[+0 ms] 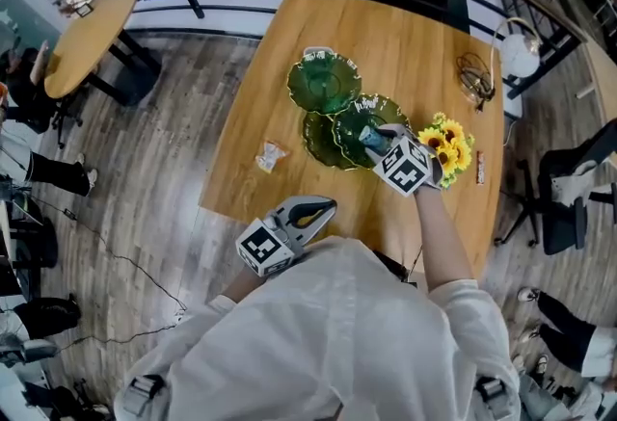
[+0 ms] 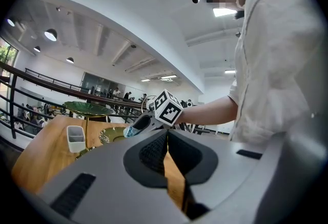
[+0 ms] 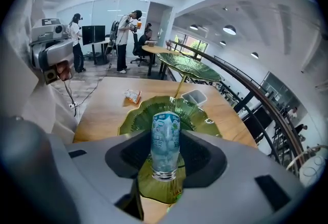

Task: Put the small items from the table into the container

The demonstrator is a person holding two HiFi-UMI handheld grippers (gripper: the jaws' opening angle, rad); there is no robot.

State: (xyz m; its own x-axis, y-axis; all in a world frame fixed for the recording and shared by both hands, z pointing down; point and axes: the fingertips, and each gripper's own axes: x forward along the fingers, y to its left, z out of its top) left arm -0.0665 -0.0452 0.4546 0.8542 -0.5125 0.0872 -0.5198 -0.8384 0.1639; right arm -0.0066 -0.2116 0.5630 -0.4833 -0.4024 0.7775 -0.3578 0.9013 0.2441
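Two claws in shot. R claw [image 3: 165, 142] spread wide, pads pinching a small clear bottle [image 3: 165, 124] w/ blue-white label, held over the green leaf dish [image 3: 134, 115] at frame centre; can't tell if it touches. L claw [image 2: 167, 142] pressed together, nothing btwn pads, at the near table edge, lower centre of head view. Snack packet [image 3: 132, 96] lies on the wood table [image 3: 102, 110], upper left of the dish.

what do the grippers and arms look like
Both the left gripper and right gripper have grey shells with black ribbed pads, and each carries a white cube with black square markers. The person wears a white short-sleeved shirt.
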